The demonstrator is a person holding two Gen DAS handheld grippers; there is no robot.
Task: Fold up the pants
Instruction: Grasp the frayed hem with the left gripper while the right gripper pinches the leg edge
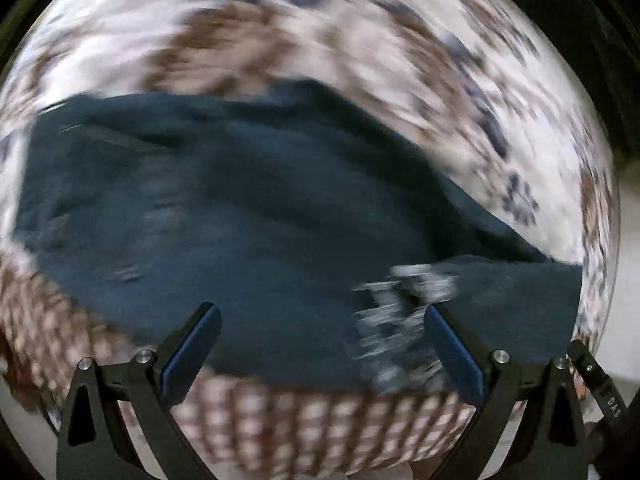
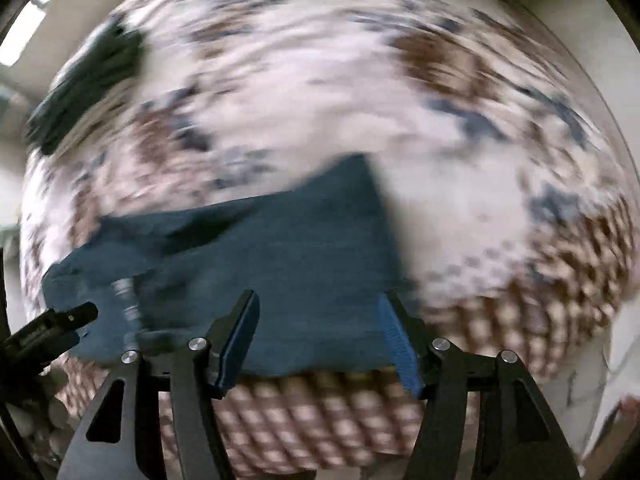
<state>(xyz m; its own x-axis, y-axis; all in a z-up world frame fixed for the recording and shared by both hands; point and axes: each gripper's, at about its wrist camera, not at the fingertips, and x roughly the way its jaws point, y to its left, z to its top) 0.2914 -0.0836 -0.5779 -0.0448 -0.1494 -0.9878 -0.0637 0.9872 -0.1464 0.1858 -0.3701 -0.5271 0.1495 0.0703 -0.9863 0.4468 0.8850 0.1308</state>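
A: Where are the pants [image 1: 248,216] lying?

B: Spread over a patterned bedcover [image 1: 360,40], white with brown and blue blotches. In the left wrist view the dark teal cloth fills the middle, running from 9 o'clock across to about 4 o'clock. Both views are badly smeared, so seams and pockets cannot be made out.

A: And from the other side?

B: In the right wrist view the pants [image 2: 280,256] sit at the centre and stretch toward 8 o'clock, with one corner poking up toward 12 o'clock. Their near edge lies along a brown-and-white checked band [image 2: 320,412] of the bedcover.

A: The left claw [image 1: 322,312]?

B: Spread wide, its blue-padded fingers [image 1: 192,344] well apart with nothing between them, hovering over the near hem of the cloth. (A blurred grey-white patch [image 1: 400,320] shows on the fabric just beside the finger at 4 o'clock; what it is cannot be told.)

A: The right claw [image 2: 320,300]?

B: Also apart and gripping nothing, with the pants' edge showing between its fingers. The other claw's black tip [image 2: 60,320] peeks in at 9 o'clock, and a dark shape [image 2: 92,80] lies on the bedcover at 10 o'clock.
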